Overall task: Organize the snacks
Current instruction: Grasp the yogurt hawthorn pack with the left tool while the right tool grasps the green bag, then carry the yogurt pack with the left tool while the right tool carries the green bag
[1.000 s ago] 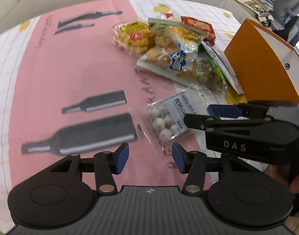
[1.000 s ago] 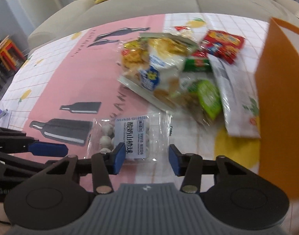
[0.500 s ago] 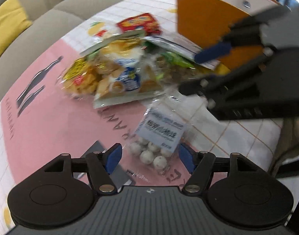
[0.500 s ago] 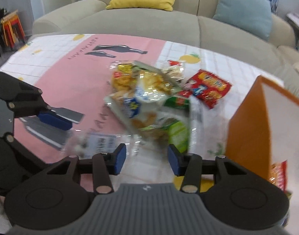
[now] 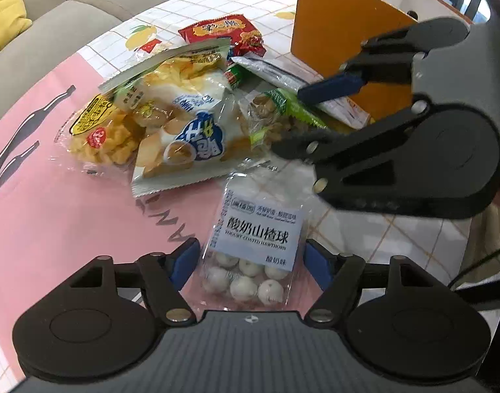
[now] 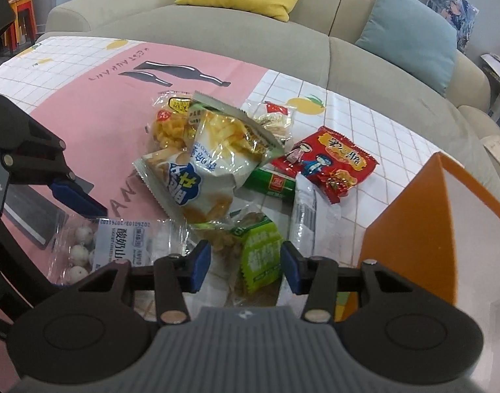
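A clear pack of white yogurt hawthorn balls (image 5: 255, 249) lies flat on the tablecloth between the pads of my open left gripper (image 5: 251, 263); it also shows in the right wrist view (image 6: 119, 242). My open right gripper (image 6: 246, 265) straddles a green nut pack (image 6: 259, 255); it appears in the left wrist view (image 5: 318, 121) above that pack (image 5: 276, 114). A pile of snacks lies beyond: a white-blue chip bag (image 6: 210, 170), a yellow puff bag (image 6: 168, 127) and a red pack (image 6: 325, 163).
An orange box (image 6: 420, 229) stands at the right, open at the top. A white flat pack (image 6: 304, 216) lies beside it. A beige sofa (image 6: 217, 32) with yellow and blue cushions runs behind the table. The pink and white cloth (image 6: 96, 98) covers the table.
My left gripper swung toward the pile and closed in on the hawthorn ball pack. My right gripper left that pack and moved right over the green nut pack.
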`<action>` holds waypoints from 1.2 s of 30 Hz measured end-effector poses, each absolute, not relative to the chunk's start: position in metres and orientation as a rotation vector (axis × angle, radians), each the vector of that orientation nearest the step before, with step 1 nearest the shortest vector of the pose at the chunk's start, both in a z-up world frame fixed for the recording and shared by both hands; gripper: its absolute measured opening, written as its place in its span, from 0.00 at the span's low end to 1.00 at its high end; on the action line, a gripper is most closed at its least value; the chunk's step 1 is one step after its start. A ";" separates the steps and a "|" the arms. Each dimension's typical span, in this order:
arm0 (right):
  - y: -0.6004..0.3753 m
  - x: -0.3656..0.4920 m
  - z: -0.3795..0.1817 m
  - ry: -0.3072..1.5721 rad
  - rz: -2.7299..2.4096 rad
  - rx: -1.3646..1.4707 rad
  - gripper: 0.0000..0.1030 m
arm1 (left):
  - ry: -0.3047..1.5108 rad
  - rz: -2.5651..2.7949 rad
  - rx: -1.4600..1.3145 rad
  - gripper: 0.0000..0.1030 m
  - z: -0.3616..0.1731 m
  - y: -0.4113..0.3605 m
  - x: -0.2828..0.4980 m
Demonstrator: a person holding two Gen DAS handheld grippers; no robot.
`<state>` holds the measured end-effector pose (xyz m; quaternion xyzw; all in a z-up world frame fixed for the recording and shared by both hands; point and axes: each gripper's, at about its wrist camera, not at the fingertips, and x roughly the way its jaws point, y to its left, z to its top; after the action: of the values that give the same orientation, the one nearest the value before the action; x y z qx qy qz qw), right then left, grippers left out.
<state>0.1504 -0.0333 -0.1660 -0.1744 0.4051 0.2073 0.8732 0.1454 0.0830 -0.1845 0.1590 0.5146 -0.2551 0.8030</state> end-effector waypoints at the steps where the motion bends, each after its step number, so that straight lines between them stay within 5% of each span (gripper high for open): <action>1: -0.033 0.151 -0.168 0.854 0.429 -0.359 0.46 | 1.098 -0.538 0.339 0.81 -0.185 0.081 0.145; 5: -0.033 0.150 -0.174 0.861 0.425 -0.351 0.46 | 1.088 -0.487 0.288 0.71 -0.184 0.078 0.140; 17: -0.031 0.134 -0.175 0.884 0.413 -0.325 0.27 | 1.141 -0.234 0.108 0.68 -0.179 0.082 0.120; 36: -0.068 0.080 -0.134 1.005 0.393 -0.035 0.18 | 1.137 -0.064 -0.179 0.61 -0.153 0.113 0.078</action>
<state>0.0802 -0.0679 -0.1336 -0.0165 0.4785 0.1873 0.8577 0.0778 0.1128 -0.1529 -0.0846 0.5375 -0.0301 0.8384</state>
